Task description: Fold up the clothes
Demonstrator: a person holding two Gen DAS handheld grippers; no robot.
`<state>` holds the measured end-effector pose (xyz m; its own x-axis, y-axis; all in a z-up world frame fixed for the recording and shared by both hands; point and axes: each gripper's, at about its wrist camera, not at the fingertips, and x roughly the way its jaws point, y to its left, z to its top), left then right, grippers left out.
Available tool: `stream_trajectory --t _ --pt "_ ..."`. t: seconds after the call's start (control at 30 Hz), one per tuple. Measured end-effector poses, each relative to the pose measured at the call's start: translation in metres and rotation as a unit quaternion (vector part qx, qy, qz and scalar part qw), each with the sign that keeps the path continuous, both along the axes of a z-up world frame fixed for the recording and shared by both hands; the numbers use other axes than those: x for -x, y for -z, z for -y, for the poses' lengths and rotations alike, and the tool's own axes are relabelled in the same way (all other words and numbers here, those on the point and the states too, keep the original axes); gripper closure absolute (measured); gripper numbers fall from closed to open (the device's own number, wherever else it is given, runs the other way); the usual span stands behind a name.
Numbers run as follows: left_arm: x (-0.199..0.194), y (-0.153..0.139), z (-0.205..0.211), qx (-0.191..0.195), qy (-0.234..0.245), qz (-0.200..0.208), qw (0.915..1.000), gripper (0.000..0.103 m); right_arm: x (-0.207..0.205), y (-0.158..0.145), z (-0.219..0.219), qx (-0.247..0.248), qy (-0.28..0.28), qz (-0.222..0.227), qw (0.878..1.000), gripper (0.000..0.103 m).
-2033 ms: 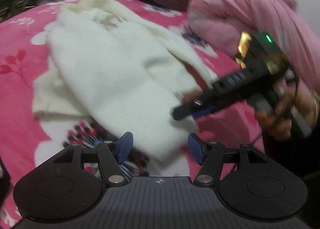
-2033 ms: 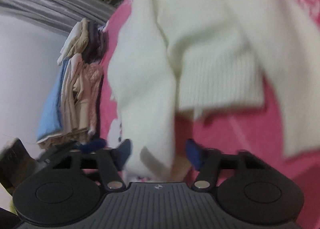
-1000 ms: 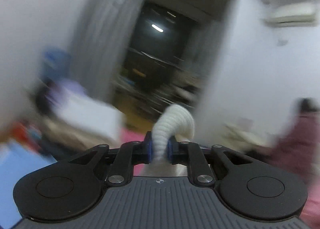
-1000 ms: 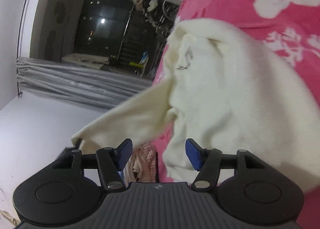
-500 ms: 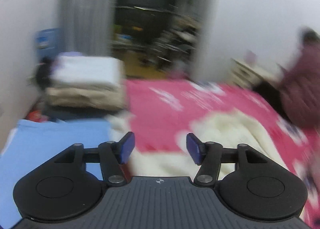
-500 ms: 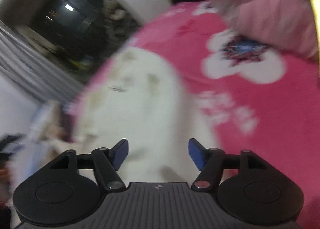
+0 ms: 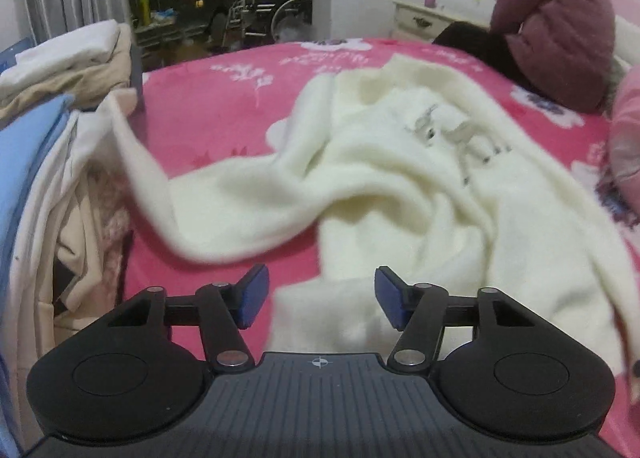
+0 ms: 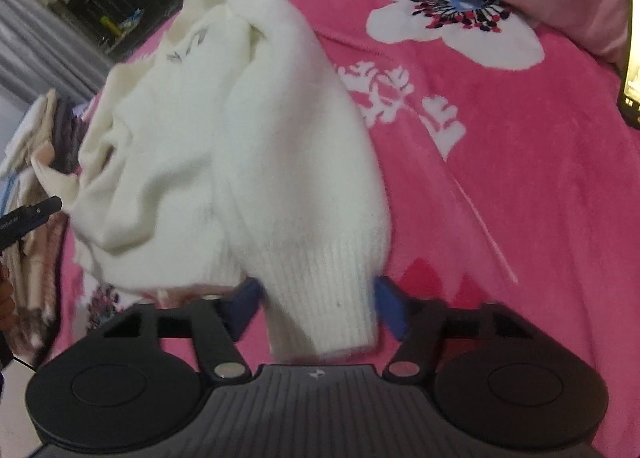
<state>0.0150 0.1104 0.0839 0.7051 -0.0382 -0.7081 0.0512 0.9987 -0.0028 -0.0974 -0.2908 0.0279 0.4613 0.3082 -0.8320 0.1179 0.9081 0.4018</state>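
Your right gripper (image 8: 316, 300) jaws are closing around the cream sweater's (image 8: 240, 130) ribbed cuff (image 8: 324, 290); your left gripper (image 7: 322, 298) jaws, also closing, grasp nothing. Pinch too shallow and the cuff slips free.

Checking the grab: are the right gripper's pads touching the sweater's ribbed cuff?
Cannot tell. In the right wrist view the cuff lies between the closing right gripper pads, but blur hides contact.

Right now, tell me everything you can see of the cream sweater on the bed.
The cream sweater is a soft, fuzzy knit with ribbed cuffs and a small grey motif on the chest. It lies crumpled and unfolded on the pink floral bedspread, one sleeve trailing toward the stacked clothes at the bed's edge. A ribbed cuff sits between the jaws of the right hand-held gripper, which are closing. The left hand-held gripper, also closing, is over another edge.
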Motion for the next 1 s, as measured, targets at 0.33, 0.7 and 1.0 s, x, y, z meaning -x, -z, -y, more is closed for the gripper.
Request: stream_trajectory --t 0.33,0.7,1.0 --pt "0.004 0.026 -0.016 0.028 0.001 -0.041 0.9988 0.048 -0.003 -0.070 0.023 0.006 0.035 0.109 0.993 0.078" --pt "0.010 0.030 -0.025 0.065 -0.006 -0.058 0.9962 0.050 -0.181 -0.209 0.023 0.039 0.036 0.279 0.959 0.092" --pt "0.017 0.040 -0.030 0.097 0.040 -0.073 0.9918 0.047 -0.290 -0.239 0.013 0.025 0.111 0.331 0.937 0.057"
